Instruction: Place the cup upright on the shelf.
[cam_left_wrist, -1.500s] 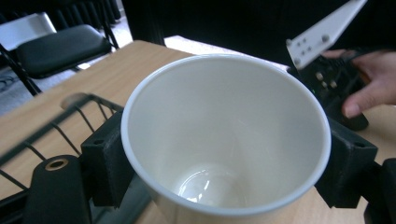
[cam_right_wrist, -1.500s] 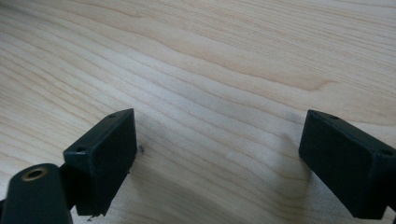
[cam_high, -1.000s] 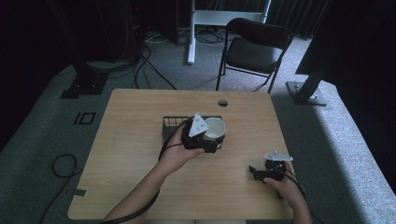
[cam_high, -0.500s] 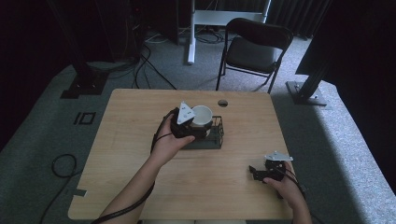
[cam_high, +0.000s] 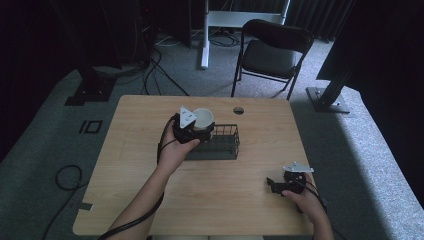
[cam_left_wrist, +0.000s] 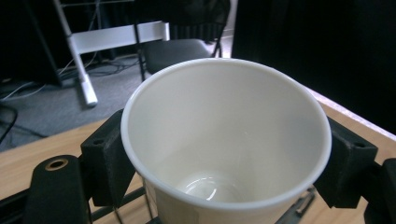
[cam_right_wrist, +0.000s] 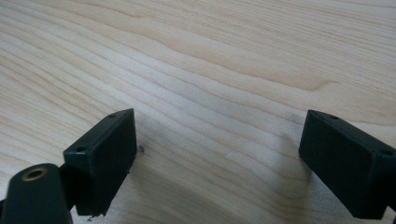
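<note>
Resting low near the table's (cam_high: 150, 200) front right corner, right gripper (cam_high: 278, 185) with jaws spread wide over bare light wood, nothing between them. No role in this step by the look of it; best left parked, well apart from the basket.

Farther in, left gripper (cam_high: 196, 131) clamped on a white paper cup (cam_high: 203, 118), one black jaw pressed to each side of the wall just under the rim. Cup upright, mouth open, empty inside, held above the left end of a black wire basket (cam_high: 220, 144) at mid-table. Whether the cup's base already sits inside the wires cannot be told.

Likely step: lowering the cup into the basket. Worth keeping it vertical and clear of the near wire rim, squeezing lightly since thin paper walls dent, and letting go only once the base rests flat.

Beyond the table, a black folding chair (cam_high: 272, 52) on grey carpet.
</note>
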